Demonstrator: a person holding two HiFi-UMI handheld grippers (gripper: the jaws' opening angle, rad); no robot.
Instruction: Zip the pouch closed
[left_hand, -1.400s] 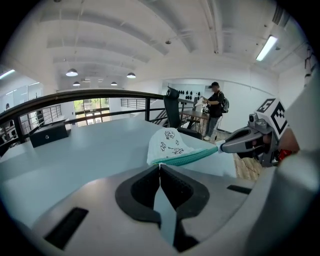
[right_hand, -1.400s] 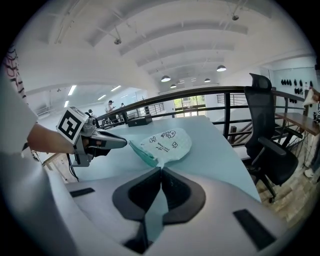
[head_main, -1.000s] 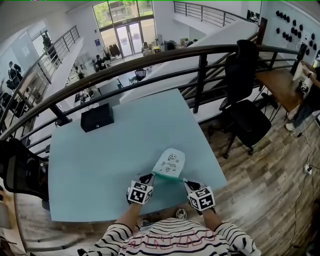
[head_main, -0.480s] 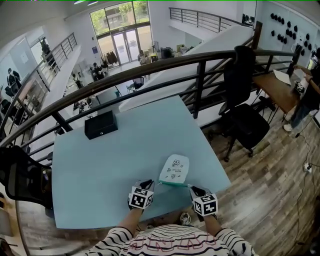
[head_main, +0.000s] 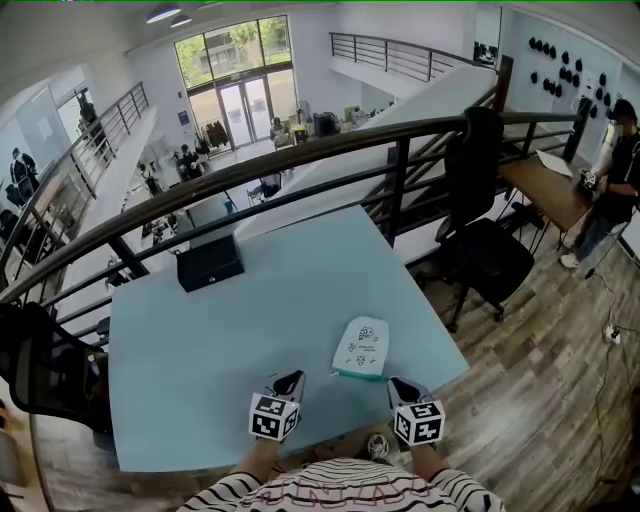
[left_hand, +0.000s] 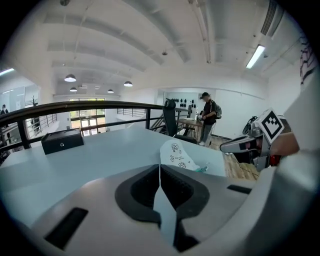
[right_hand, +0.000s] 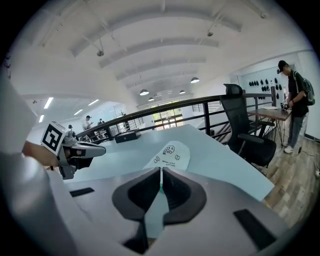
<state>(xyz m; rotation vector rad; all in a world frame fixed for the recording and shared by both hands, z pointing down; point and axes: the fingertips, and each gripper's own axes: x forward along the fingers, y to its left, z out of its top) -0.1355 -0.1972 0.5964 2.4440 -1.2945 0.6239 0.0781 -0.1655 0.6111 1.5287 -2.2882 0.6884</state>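
Observation:
The pouch (head_main: 361, 347) is white with small dark prints and a teal edge on the side near me. It lies flat on the pale blue table (head_main: 200, 350). My left gripper (head_main: 290, 380) hovers just left of that near edge, jaws shut with nothing between them. On the other side, my right gripper (head_main: 400, 383) is also shut and empty. Neither touches the pouch. The left gripper view shows the pouch (left_hand: 178, 155) ahead and a little right of the closed left gripper (left_hand: 159, 168). In the right gripper view the pouch (right_hand: 170, 154) lies straight ahead of the right gripper (right_hand: 161, 171).
A black box (head_main: 209, 262) sits at the table's far left edge. A dark metal railing (head_main: 300, 150) runs behind the table. A black office chair (head_main: 490, 250) stands to the right on the wood floor, and a person (head_main: 612, 170) stands by a far desk.
Both grippers have drawn back from the pouch's near edge towards me and risen. The pouch now lies alone on the table.

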